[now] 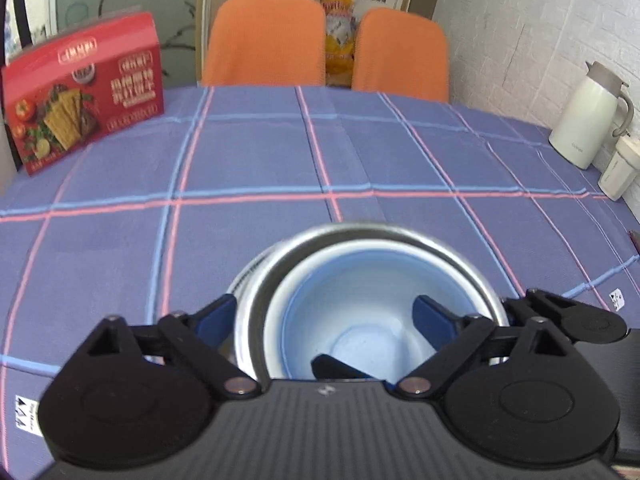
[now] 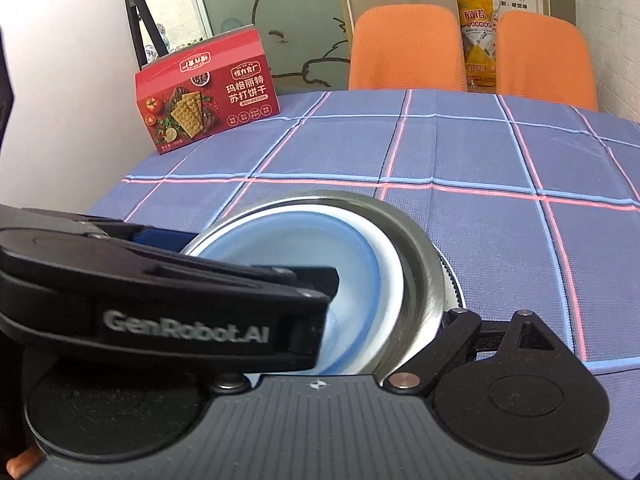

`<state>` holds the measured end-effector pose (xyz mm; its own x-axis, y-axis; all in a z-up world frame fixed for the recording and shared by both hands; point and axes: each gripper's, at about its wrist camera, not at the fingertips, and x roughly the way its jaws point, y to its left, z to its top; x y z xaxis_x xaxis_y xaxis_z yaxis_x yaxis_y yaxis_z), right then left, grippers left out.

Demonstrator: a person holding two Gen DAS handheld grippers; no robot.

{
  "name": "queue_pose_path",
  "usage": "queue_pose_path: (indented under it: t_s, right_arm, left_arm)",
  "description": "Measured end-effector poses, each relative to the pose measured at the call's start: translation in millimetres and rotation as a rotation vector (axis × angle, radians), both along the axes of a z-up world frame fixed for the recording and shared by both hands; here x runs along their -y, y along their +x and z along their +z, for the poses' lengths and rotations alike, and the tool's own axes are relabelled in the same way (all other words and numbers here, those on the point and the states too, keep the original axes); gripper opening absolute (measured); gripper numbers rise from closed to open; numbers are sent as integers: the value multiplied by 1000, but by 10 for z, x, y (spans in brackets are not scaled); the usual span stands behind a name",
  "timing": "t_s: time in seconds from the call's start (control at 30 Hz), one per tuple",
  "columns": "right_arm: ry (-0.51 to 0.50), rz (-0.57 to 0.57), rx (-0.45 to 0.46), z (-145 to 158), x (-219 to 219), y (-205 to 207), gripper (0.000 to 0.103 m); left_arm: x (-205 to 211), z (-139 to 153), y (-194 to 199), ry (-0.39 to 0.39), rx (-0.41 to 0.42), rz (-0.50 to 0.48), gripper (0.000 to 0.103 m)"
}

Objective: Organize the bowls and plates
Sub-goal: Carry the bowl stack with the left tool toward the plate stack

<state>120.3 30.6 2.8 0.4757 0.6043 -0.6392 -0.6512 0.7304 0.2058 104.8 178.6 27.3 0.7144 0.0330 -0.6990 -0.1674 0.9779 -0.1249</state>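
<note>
I see a blue-and-white bowl nested inside a brushed steel bowl, round and shiny, with the ribbed rim of a plate showing under it on one side. The stack sits on the surface near its near edge, about midway along it. My left claw stands wide apart around the stack: one blue pad is outside the steel rim, the other reaches inside the blue bowl, and I cannot tell if either touches. My right claw is beside the same stack; one finger shows at the steel rim, the other is hidden behind the left claw's body, which crosses the view and reads "GenRobot.AI", so I cannot tell how it stands.

The surface wears a woven purple cloth with pink and light-blue check lines. At its far left corner stands a red cardboard cracker box printed with Chinese writing and a picture of soda crackers. At the right edge stand a cream jug and a small white container. Beyond the far edge are two orange chair backs.
</note>
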Motion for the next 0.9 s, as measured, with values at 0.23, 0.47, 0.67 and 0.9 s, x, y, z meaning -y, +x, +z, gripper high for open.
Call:
queue_pose_path:
  t_s: [0.23, 0.47, 0.67, 0.9]
  right_arm:
    - [100, -87, 58, 212, 314, -43, 79]
    - [127, -161, 108, 327, 571, -72, 79]
    - [122, -229, 135, 302, 906, -224, 79]
    - [134, -308, 135, 209, 1249, -541, 79]
  left_arm:
    - [-28, 252, -153, 51, 122, 57, 101]
    - [116, 341, -277, 25, 170, 90, 101]
    - [445, 372, -466, 68, 198, 84, 101]
    - [811, 354, -784, 154, 236, 60, 101]
